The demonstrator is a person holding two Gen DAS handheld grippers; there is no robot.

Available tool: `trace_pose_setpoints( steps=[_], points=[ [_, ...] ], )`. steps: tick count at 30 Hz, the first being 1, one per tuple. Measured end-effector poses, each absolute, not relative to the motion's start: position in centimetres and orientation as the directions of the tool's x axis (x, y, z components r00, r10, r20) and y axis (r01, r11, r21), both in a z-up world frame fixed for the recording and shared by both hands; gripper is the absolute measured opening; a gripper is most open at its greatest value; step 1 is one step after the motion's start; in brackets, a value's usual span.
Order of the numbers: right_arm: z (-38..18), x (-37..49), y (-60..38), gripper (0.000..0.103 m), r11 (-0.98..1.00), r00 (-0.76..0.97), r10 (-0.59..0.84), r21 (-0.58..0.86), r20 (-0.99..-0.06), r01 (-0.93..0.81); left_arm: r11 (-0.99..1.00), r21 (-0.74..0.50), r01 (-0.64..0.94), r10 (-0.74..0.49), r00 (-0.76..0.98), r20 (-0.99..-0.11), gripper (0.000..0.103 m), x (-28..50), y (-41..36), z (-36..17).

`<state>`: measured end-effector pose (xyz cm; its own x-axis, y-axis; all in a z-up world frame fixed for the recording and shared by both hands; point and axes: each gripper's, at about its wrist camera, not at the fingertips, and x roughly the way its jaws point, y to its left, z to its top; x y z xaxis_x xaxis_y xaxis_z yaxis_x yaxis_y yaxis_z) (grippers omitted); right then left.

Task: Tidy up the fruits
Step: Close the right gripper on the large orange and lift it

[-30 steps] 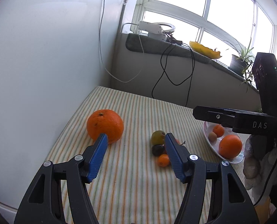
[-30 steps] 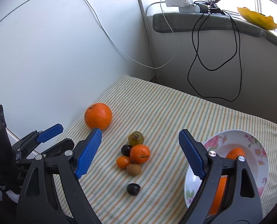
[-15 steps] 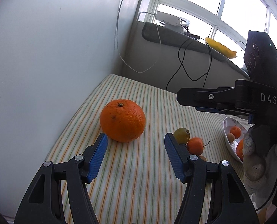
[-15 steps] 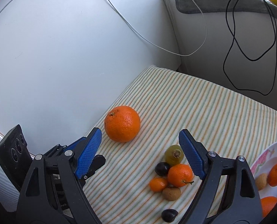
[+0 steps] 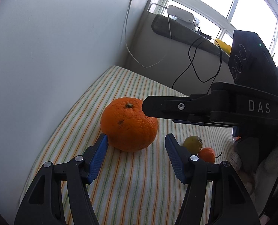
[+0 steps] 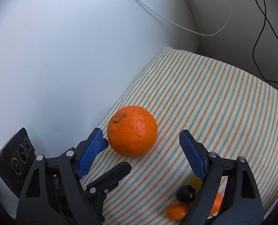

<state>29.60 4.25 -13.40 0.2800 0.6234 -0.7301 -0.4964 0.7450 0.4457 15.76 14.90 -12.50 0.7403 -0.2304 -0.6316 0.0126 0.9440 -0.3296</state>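
A large orange (image 5: pixel 129 124) sits on the striped cloth (image 5: pixel 131 187) near the white wall. My left gripper (image 5: pixel 137 150) is open, and the orange lies just past its blue fingertips, touching neither pad. In the right wrist view the same orange (image 6: pixel 132 131) lies just ahead of my open right gripper (image 6: pixel 141 144), apart from its pads. One black finger (image 5: pixel 176 106) of the right gripper reaches across above the orange. A yellow-green fruit (image 5: pixel 193 144) and a small mandarin (image 5: pixel 206 154) lie to the right.
A dark plum (image 6: pixel 185 194), a tiny orange fruit (image 6: pixel 177 211) and other small fruits cluster at the right gripper's lower right. The white wall (image 6: pixel 64 56) stands close on the left. Cables (image 5: pixel 195 69) hang from the windowsill. A gloved hand (image 5: pixel 240 159) holds the right gripper.
Both grippers have come down and swung left toward the large orange, which now fills the space ahead of their fingertips. The plate has left both views. Neither gripper's opening has changed.
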Motion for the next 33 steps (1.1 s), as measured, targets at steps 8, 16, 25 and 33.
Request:
trace_pose_setpoints(
  steps=[8, 16, 25, 33],
  points=[
    [-14.8, 30.2, 4.8, 0.082, 0.718, 0.213, 0.653, 0.504, -0.727, -0.48, 0.938, -0.346, -0.009, -0.224, 0.745, -0.628, 0.063, 16.1, 15.6, -12.7],
    [-15.8, 30.9, 5.8, 0.078, 0.716, 0.193, 0.65, 0.507, -0.735, -0.479, 0.945, -0.327, -0.012, -0.218, 0.723, -0.656, 0.063, 17.0, 15.3, -13.1],
    [-15.9, 30.5, 6.2, 0.07, 0.704, 0.179, 0.66, 0.518, -0.729, -0.486, 0.933, -0.359, -0.01, -0.249, 0.702, -0.667, 0.067, 18.1, 15.5, -13.5],
    [-15.5, 29.7, 6.0, 0.069, 0.705, 0.193, 0.659, 0.509, -0.727, -0.494, 0.941, -0.337, -0.011, -0.229, 0.713, -0.662, 0.067, 17.5, 15.1, -13.6]
  ],
)
